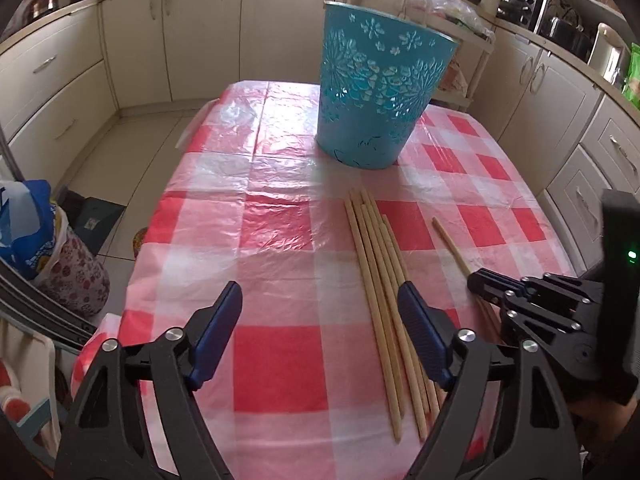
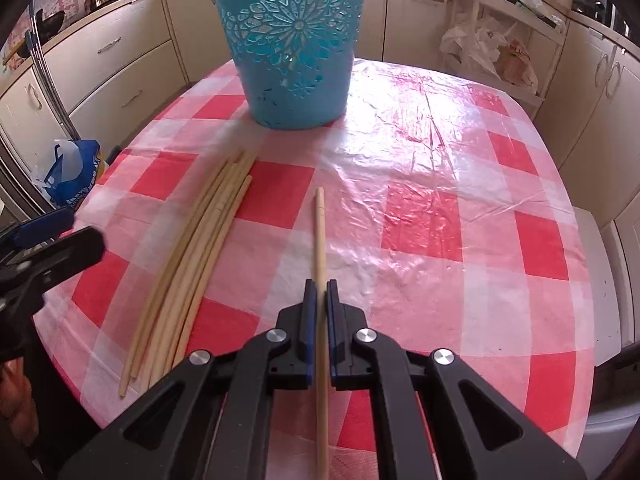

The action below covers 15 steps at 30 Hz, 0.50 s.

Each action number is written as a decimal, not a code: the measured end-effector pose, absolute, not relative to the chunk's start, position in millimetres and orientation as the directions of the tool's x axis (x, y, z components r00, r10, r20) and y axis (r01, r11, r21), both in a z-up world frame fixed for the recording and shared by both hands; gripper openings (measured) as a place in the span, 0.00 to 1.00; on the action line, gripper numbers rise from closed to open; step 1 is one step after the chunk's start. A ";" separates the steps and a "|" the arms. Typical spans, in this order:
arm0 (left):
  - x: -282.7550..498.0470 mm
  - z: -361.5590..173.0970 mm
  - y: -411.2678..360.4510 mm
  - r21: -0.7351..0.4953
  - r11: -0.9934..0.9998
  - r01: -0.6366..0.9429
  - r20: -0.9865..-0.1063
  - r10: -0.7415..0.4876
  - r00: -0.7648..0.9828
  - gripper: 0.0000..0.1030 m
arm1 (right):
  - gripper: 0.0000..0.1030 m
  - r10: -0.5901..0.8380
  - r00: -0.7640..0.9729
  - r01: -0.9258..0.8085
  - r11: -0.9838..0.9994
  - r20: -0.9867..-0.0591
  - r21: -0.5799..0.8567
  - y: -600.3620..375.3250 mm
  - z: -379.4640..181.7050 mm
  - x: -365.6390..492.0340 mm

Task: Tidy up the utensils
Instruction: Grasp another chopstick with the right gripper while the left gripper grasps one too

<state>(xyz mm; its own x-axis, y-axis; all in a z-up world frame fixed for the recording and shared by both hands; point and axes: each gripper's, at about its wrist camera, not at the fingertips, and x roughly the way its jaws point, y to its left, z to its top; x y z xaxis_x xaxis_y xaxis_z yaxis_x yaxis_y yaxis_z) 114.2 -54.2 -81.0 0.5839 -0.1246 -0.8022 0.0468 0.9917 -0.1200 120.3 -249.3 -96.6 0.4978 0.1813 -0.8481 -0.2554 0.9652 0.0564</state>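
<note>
Right claw pinches one chopstick; left claw gapes beside six chopsticks.

Left wrist view: sits behind left tongs, looks forward and down along them, low over checkered surface. Right tongs enter at its right edge.

Right wrist view: sits behind right tongs, faces same way, equally near surface. Left tongs enter at its left edge.

Shared: teal bucket beyond both tongs, chopstick bundle between them, single chopstick, cabinets behind.
</note>
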 end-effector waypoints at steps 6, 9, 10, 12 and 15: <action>153.9 -96.2 -65.8 -0.065 0.997 0.037 -0.828 -0.074 0.556 0.67 | 0.06 0.223 0.513 -0.239 0.965 -0.829 0.111 -251.3 -98.5 124.3; 168.9 -105.2 -67.1 -0.034 0.999 0.030 -0.842 -0.045 0.538 0.66 | 0.06 0.232 0.517 -0.233 0.964 -0.824 0.125 -251.1 -98.1 126.4; 173.5 -109.3 -67.4 -0.023 0.999 0.027 -0.848 -0.034 0.530 0.66 | 0.06 0.235 0.518 -0.231 0.964 -0.823 0.130 -251.2 -98.2 127.2; 177.7 -113.0 -67.2 0.005 1.000 0.025 -0.848 -0.009 0.530 0.66 | 0.07 0.239 0.518 -0.231 0.964 -0.821 0.135 -251.1 -98.2 128.7; 181.2 -112.8 -68.5 0.015 0.999 0.043 -0.850 -0.009 0.527 0.66 | 0.19 0.252 0.516 -0.246 0.959 -0.818 0.141 -248.3 -97.8 130.6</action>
<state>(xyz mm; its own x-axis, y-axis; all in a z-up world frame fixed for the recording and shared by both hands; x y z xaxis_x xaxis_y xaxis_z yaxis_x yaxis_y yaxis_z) 181.2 -68.5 -112.8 0.5274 -0.0094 -0.8495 0.0427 0.9990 0.0154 130.6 -248.3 -97.8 0.5161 0.2524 -0.8185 -0.2456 0.9591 0.1409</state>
